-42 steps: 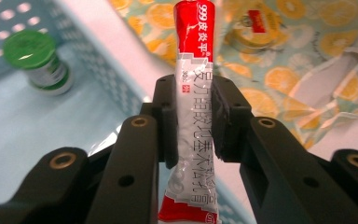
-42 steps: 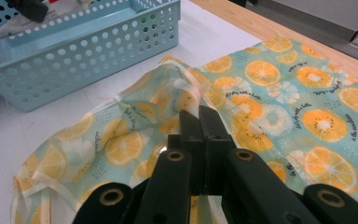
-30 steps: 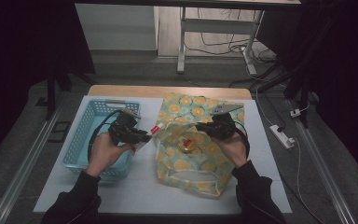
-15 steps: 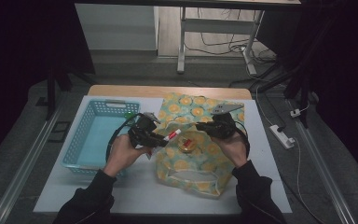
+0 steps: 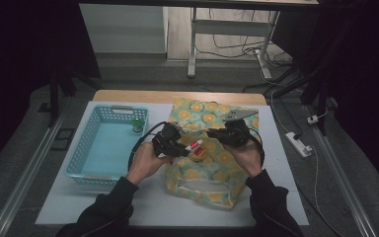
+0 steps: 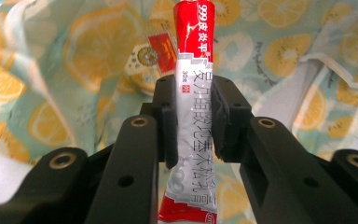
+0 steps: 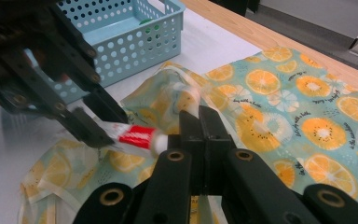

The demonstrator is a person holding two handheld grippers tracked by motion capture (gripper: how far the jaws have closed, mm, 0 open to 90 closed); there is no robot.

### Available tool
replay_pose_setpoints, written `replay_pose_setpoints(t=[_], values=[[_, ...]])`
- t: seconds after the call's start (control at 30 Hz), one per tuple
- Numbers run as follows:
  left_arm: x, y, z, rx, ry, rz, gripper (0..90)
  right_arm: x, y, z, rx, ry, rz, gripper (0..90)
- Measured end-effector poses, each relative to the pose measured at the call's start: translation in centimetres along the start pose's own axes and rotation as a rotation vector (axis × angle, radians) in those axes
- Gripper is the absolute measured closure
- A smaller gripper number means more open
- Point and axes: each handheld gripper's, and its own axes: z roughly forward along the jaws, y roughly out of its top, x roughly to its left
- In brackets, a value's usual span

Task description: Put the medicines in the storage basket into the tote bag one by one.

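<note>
From above, the left gripper [image 5: 173,143] has a red and white tube [image 5: 195,144] pinched between its jaws and holds it out over the mouth of the orange-print bag [image 5: 205,170], right beside something round [image 5: 201,154] already sitting in there. The right gripper [image 5: 225,136] is at the bag's far edge, and the blue basket [image 5: 81,160] off to the left has one small green-lidded jar [image 5: 137,125] left in it.

Left gripper view: jaws closed tight on the tube [image 6: 192,116] around its middle, tube running straight up along them, bag fabric [image 6: 65,60] behind. Good solid hold, no need to regrip.

Right gripper view: jaws look fully closed on a fold of the bag [image 7: 186,105], lifting the rim, with the tube [image 7: 137,136] coming in from the left gripper [image 7: 93,128].

My take: hold that rim up and taut, slide the tube in nose first past the edge, and only let go once it's well inside, otherwise it'll catch the loose cloth and roll back out.
</note>
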Motion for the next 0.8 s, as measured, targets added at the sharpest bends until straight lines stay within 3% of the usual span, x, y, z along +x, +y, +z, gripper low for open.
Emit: replay_pose_setpoints(t=[0.33, 0.8], values=[[-0.2, 1.5, 2.2, -0.006, 0.017, 0.012, 72.9, 0.1, 0.1, 0.0, -0.002, 0.001, -0.002, 90.0], [0.8, 2.5, 4.0, -0.032, 0.087, 0.004, 72.8, 0.1, 0.0, 0.1, -0.005, -0.003, 0.004, 90.0]])
